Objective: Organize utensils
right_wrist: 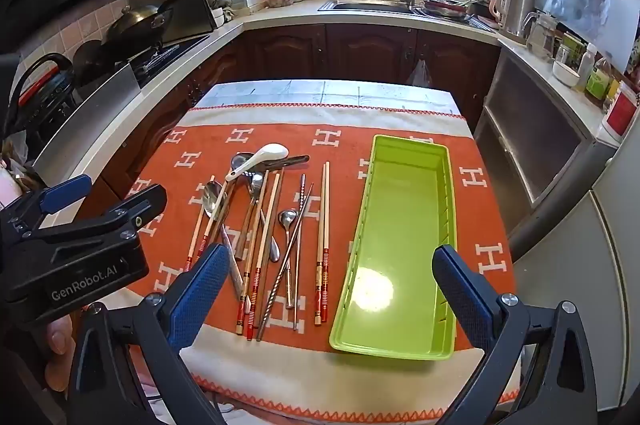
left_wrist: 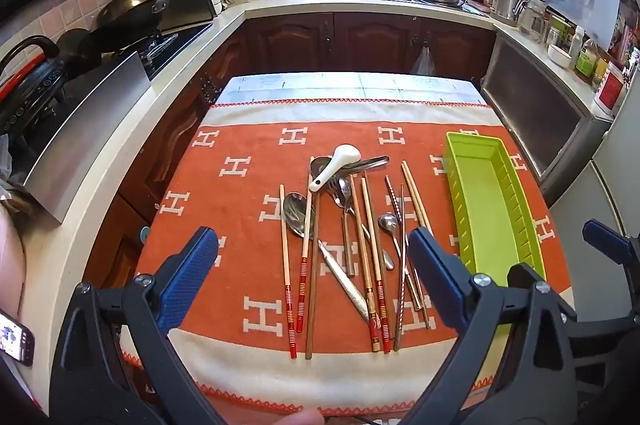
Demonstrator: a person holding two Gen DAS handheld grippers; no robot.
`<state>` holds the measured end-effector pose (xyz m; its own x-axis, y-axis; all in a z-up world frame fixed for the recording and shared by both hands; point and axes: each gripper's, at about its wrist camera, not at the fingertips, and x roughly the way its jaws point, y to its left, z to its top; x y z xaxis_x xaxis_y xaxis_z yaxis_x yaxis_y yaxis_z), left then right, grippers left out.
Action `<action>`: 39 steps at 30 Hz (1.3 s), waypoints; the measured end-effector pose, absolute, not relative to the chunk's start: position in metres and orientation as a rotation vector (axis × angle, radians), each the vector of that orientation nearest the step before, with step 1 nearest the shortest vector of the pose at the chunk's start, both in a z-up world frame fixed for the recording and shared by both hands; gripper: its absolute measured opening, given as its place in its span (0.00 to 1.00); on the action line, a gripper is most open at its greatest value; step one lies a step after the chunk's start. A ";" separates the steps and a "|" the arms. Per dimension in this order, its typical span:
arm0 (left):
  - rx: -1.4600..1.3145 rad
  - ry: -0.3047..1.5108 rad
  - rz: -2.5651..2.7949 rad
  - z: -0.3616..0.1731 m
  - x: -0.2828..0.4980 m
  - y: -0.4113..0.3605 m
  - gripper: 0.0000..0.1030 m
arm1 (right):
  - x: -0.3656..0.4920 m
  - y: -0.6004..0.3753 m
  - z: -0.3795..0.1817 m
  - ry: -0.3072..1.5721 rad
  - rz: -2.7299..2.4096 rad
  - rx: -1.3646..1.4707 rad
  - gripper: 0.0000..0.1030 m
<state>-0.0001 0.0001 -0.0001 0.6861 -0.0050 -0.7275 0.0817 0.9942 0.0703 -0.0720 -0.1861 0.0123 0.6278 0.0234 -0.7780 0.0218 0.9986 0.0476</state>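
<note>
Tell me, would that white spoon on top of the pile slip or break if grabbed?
Probably slippery: the white spoon looks glazed and smooth. Likely fragile if it is ceramic. It rests tilted atop the metal spoons, so a nudge may slide it off.

Free room and obstacles. The green tray (right_wrist: pixel 404 245) lies on the right of the orange cloth (left_wrist: pixel 240 185), its interior bare and open from above; slotted walls bound its long sides. Left of it, a clutter of chopsticks (left_wrist: pixel 288 273), metal spoons (left_wrist: pixel 298 215) and a white ceramic spoon (left_wrist: pixel 336 167) overlaps in the cloth's middle, leaving only narrow gaps between pieces. A bare strip of cloth separates the rightmost chopstick pair (right_wrist: pixel 323 245) from the tray wall. Cloth left of the clutter and along the near white border (left_wrist: pixel 280 369) is unobstructed. The left gripper (right_wrist: pixel 80 221) stands at the counter's left edge, beside the right gripper (right_wrist: pixel 332 289), whose spread fingers (right_wrist: pixel 200 289) straddle the tray's near end.
</note>
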 end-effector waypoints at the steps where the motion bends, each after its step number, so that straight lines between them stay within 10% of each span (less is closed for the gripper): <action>1: 0.098 0.818 -0.051 0.000 0.000 0.000 0.93 | -0.072 -0.186 0.012 0.893 0.004 0.057 0.99; 39: 0.057 0.873 -0.071 -0.014 0.027 0.003 0.91 | -0.036 -0.187 -0.009 0.950 -0.014 0.057 0.99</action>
<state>0.0267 0.0027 -0.0144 0.6404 -0.0393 -0.7670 0.0860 0.9961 0.0207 -0.0362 -0.1872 -0.0089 0.5818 0.0133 -0.8132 0.0366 0.9984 0.0425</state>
